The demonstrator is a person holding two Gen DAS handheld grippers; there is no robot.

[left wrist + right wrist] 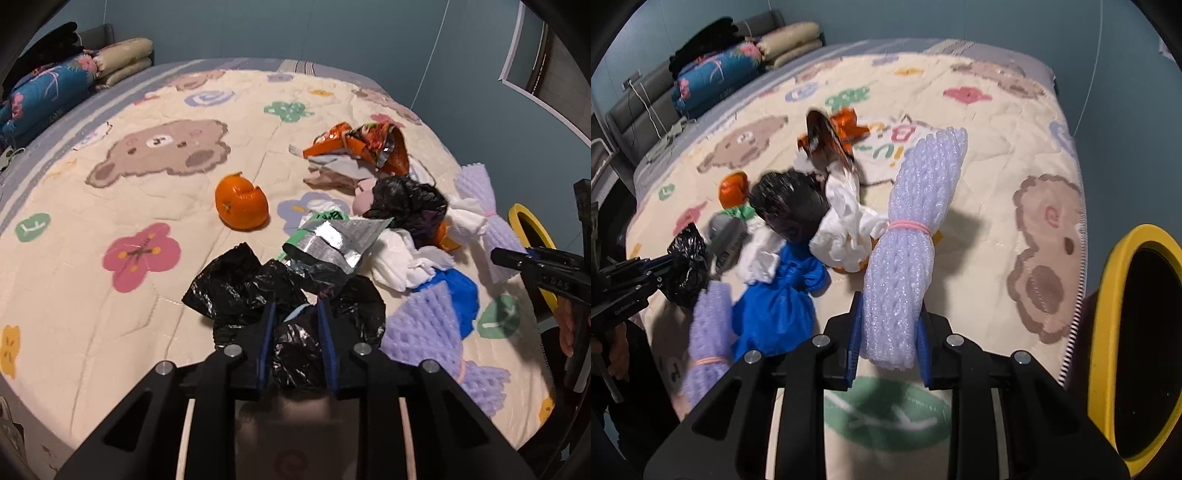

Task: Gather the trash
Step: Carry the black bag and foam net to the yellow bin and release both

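Trash on a bear-print quilt (92, 288), gripped by both tongs.
Left wrist: left gripper (297, 314) nearly closed, clenched on a crumpled black bag (236, 288). Right wrist: right gripper (890, 314) pinching the lower end of a lavender foam net (905, 266), raised off the quilt, beside a yellow-rimmed bin (1108, 332).

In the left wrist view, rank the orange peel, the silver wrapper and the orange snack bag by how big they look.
1. Silver wrapper
2. Orange snack bag
3. Orange peel
The first two look close in size, and the wrapper lies nearer the camera, so their order is unsure.
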